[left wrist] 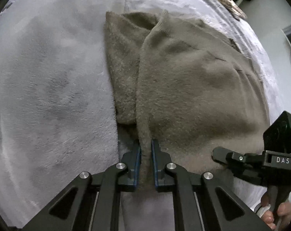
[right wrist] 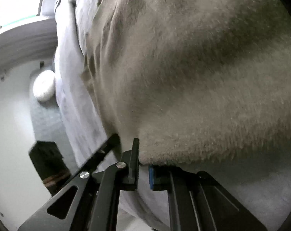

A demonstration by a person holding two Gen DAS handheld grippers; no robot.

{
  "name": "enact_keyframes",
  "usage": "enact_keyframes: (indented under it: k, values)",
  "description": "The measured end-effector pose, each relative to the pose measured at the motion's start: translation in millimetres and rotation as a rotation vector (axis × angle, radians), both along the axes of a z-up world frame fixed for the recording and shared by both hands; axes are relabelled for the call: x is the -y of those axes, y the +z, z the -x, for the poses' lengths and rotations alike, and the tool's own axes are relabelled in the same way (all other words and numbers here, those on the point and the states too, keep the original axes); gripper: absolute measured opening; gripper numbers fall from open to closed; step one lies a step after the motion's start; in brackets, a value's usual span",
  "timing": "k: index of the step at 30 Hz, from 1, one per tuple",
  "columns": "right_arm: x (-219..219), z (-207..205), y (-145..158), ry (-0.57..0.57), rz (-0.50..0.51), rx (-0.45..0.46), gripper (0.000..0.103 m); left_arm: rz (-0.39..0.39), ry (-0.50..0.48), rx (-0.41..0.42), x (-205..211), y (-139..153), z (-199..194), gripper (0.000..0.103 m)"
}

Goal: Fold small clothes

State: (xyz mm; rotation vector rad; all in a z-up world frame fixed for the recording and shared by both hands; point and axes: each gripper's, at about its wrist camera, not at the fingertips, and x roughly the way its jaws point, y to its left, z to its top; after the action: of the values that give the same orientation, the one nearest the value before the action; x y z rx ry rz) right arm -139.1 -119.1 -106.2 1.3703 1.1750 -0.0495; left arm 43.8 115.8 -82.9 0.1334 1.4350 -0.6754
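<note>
**Fold begun, garment not yet squared**

Left wrist view: the left hand-held gripper [left wrist: 145, 154] is clamped on a raised fold edge of the fuzzy brown garment [left wrist: 193, 80], which lies on the grey bed cover [left wrist: 49, 96]. One flap already lies doubled over at the left. The right hand-held gripper [left wrist: 220, 155] reaches in at the near right edge.

Right wrist view: the right hand-held gripper [right wrist: 143, 165] sits at the garment's [right wrist: 193, 67] near hem, jaws narrowly parted with cloth over them; whether it grips, I cannot tell. By my reading, further folds and flattening remain.
</note>
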Motion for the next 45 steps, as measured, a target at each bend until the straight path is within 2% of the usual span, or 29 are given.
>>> enact_keyframes:
  k: [5, 7, 8, 11, 14, 17, 19, 23, 27, 32, 36, 37, 38, 39, 40, 42, 45]
  values:
    - [3, 6, -21, -0.02, -0.017, -0.053, 0.008, -0.039, -0.012, -0.02, -8, -17, 12, 0.012]
    - [3, 3, -13, 0.025, -0.001, -0.041, 0.009, -0.038, -0.014, -0.012, -9, -18, 16, 0.012]
    - [4, 3, -9, 0.047, 0.001, -0.04, 0.012, -0.04, -0.018, -0.006, -9, -16, 17, 0.012]
    - [-5, -3, 4, 0.139, 0.005, -0.037, 0.012, -0.044, -0.023, 0.004, -10, -10, 19, 0.012]
    - [-9, -2, 32, 0.233, 0.087, 0.02, 0.012, -0.044, -0.017, 0.026, -18, 2, 24, 0.012]
    - [-4, -11, 59, 0.276, 0.222, 0.079, 0.012, -0.045, 0.008, 0.049, -27, 14, 24, 0.012]
    - [3, -21, 68, 0.29, 0.322, 0.086, 0.012, -0.042, 0.027, 0.05, -31, 19, 20, 0.012]
    - [18, -31, 63, 0.291, 0.398, 0.042, 0.013, -0.052, 0.065, 0.043, -42, 23, 16, 0.012]
    - [19, -27, 35, 0.306, 0.388, -0.037, 0.012, -0.09, 0.084, 0.057, -43, 21, 10, 0.012]
    - [18, -20, 33, 0.301, 0.397, -0.036, 0.012, -0.153, 0.099, 0.046, -39, 14, 9, 0.013]
    - [18, -23, 36, 0.306, 0.4, -0.04, 0.013, -0.143, 0.131, 0.059, -43, 15, 7, 0.013]
    - [18, -23, 36, 0.307, 0.402, -0.041, 0.014, -0.139, 0.138, 0.056, -45, 15, 6, 0.024]
    - [12, -25, 35, 0.305, 0.403, -0.041, 0.015, -0.135, 0.142, 0.048, -47, 15, 6, 0.044]
    - [10, -26, 35, 0.301, 0.403, -0.041, 0.015, -0.126, 0.151, 0.04, -49, 15, 4, 0.094]
    - [7, -28, 35, 0.299, 0.402, -0.039, 0.018, -0.113, 0.168, 0.052, -51, 20, 5, 0.102]
    - [5, -27, 35, 0.294, 0.399, -0.029, 0.025, -0.117, 0.168, 0.104, -56, 29, 6, 0.102]
    - [-2, -31, 39, 0.304, 0.405, -0.015, 0.04, -0.155, 0.177, 0.124, -57, 30, 4, 0.102]
